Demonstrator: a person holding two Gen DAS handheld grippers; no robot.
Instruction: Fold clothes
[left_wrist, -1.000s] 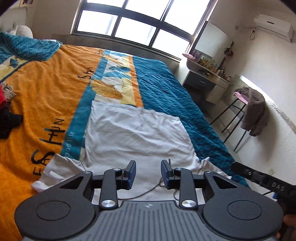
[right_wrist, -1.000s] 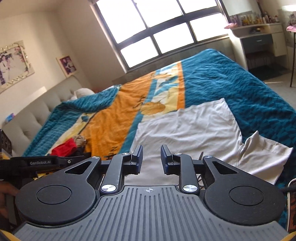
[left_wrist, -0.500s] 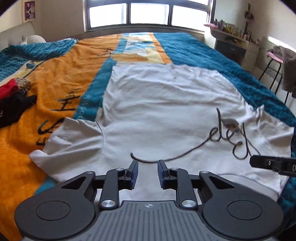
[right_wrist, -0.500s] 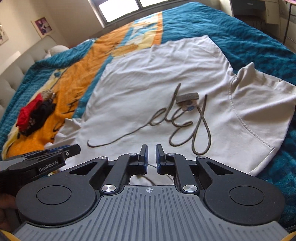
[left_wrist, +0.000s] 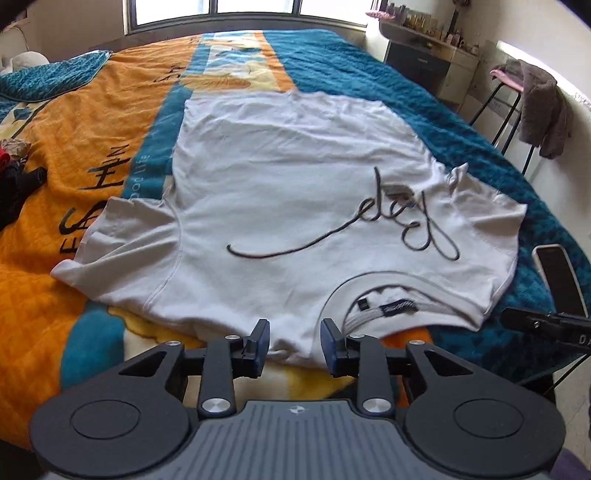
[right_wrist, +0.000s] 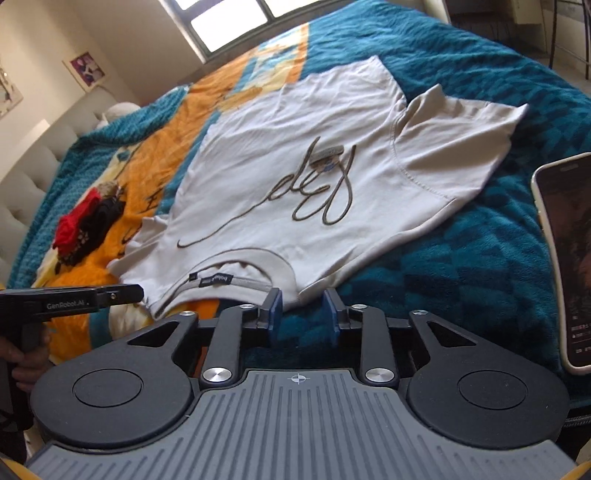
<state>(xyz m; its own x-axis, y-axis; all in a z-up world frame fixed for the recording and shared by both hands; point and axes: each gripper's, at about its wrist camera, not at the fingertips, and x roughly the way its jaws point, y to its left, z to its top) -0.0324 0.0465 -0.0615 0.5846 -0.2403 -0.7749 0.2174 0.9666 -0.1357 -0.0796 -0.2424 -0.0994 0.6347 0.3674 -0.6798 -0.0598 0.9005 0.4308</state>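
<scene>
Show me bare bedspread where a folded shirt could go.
Free: teal blanket between the white script-print T-shirt and the phone; orange quilt between the shirt and the red-and-black clothes pile. Crowded: near edge at both grippers.

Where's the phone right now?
The phone lies on the teal blanket at the right edge of the right wrist view, just past the white T-shirt and its right sleeve.

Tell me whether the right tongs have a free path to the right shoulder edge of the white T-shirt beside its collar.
Probably yes. The right tongs stand open just short of the white cotton T-shirt, whose shoulder hem lies flat on the blue fleece bedspread with nothing between them.
</scene>
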